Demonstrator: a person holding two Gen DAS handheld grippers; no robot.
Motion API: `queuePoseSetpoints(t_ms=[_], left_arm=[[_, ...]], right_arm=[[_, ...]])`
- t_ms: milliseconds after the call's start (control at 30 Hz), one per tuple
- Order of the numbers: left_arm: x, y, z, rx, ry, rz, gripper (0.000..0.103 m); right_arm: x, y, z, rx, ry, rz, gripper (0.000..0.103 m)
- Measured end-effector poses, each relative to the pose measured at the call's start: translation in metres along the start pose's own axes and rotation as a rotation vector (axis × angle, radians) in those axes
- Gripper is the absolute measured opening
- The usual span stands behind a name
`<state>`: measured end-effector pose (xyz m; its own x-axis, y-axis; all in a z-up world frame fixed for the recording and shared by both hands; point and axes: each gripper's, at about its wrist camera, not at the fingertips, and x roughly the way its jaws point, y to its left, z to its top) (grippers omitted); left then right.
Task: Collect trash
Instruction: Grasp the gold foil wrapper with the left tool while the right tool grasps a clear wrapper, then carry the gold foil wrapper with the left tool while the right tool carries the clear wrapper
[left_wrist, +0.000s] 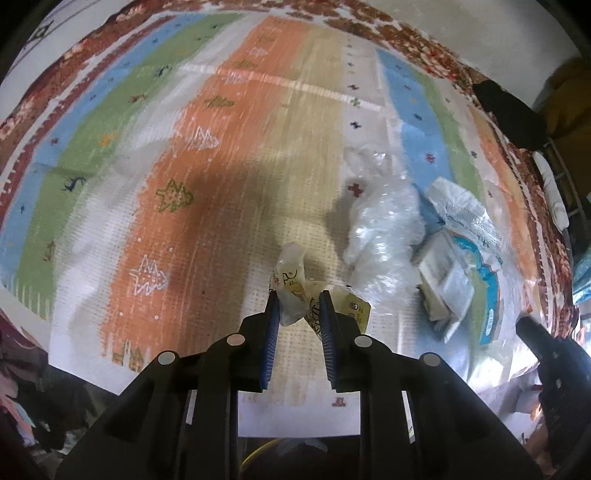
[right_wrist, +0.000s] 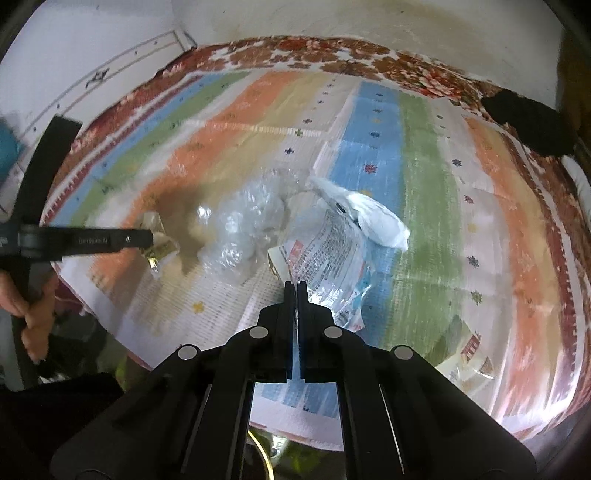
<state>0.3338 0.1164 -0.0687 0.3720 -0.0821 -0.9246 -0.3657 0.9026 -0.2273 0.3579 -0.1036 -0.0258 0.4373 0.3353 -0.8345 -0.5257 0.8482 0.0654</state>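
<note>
My left gripper (left_wrist: 298, 295) is shut on a crumpled yellowish wrapper (left_wrist: 291, 280), held just above the striped tablecloth (left_wrist: 207, 206). The right wrist view shows that gripper (right_wrist: 149, 240) side-on, the wrapper (right_wrist: 159, 251) hanging from its tip. My right gripper (right_wrist: 295, 286) is shut, its tips at the thin clear edge of a printed plastic bag (right_wrist: 328, 254), which seems pinched between them. In the left wrist view the bag (left_wrist: 465, 266) stretches toward the right gripper (left_wrist: 532, 328). A wad of clear plastic film (left_wrist: 384, 229) (right_wrist: 243, 229) lies between the two.
A white crumpled bag (right_wrist: 373, 218) rests on the printed one. A small printed wrapper (right_wrist: 469, 354) lies near the table's right front. A dark object (right_wrist: 532, 125) sits at the back right corner. A person's hand (right_wrist: 33, 314) holds the left tool. Wall behind.
</note>
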Motion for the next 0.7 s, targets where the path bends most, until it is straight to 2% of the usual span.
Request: queuePoseSetpoints(t_ms=[300, 533, 700], left_arm=[[-0.039, -0.006, -0.009, 0.008, -0.063, -0.060, 0.021], [-0.061, -0.012, -0.020, 0.033, -0.099, -0.067, 0.020], [-0.079, -0.020, -0.034, 0.054, -0.121, -0.103, 0.021]], right_arm=[[-0.043, -0.002, -0.003, 0.063, -0.072, 0.063, 0.001], [-0.065, -0.004, -0.019, 0.096, -0.089, 0.087, 0.001], [-0.081, -0.004, -0.032, 0.112, -0.102, 0.109, 0.001]])
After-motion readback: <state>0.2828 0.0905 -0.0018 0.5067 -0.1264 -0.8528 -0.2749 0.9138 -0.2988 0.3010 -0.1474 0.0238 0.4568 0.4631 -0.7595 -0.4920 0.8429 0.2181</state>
